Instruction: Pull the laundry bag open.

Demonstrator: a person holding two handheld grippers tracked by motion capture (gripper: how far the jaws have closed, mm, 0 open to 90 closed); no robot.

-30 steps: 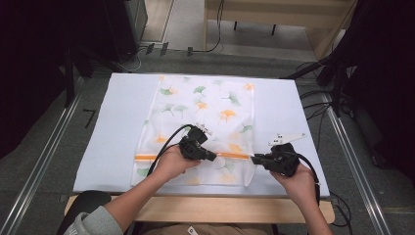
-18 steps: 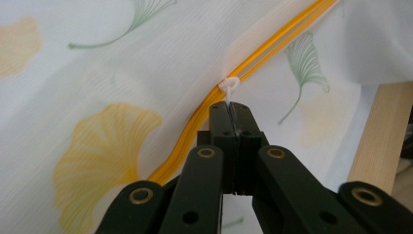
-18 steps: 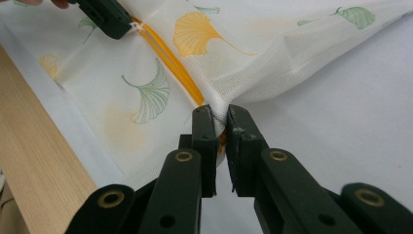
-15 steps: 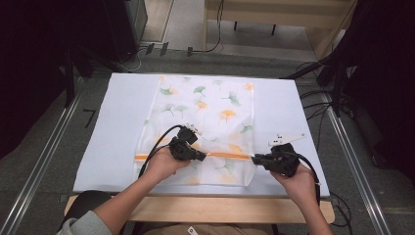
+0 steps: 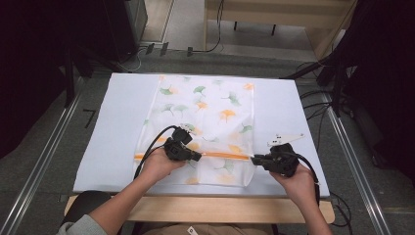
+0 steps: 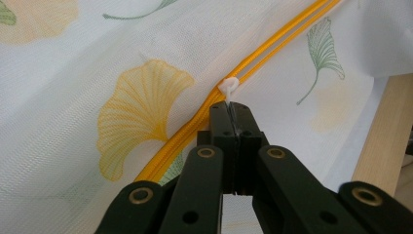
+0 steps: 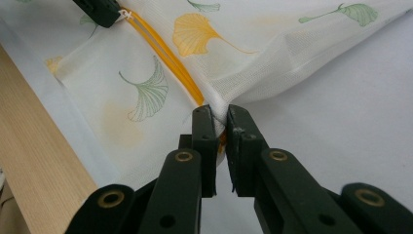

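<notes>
In the high view, a white mesh bag (image 5: pixel 205 127) printed with green and orange ginkgo leaves lies flat on the white-covered table (image 5: pixel 112 127), its long side running away from the person. An orange zipper (image 5: pixel 220 155) crosses the bag near its near edge. The left gripper (image 5: pixel 198 157) sits over the zipper about a third of the way along from the bag's left edge, held by the left hand (image 5: pixel 156 166). The right gripper (image 5: pixel 253 159) is at the bag's right edge, at the end of the zipper, held by the right hand (image 5: pixel 293 183); a black cable trails from each gripper. In the left gripper view, the left gripper (image 6: pixel 233 113) has its jaws pressed fully together on the thin white zipper pull (image 6: pixel 228 87), which rises from the two parallel orange zipper (image 6: pixel 195 122) tracks; the mesh bag (image 6: pixel 73 97) spreads out beneath, and the wooden table edge (image 6: pixel 380 131) shows at the right. In the right gripper view, the right gripper (image 7: pixel 220 119) is clamped on a bunched corner of the mesh bag (image 7: pixel 253 73) where the orange zipper (image 7: pixel 165 53) ends, with fabric pinched in the narrow gap between the jaws. The left gripper (image 7: pixel 100 10) appears at the top left, on the zipper line.
</notes>
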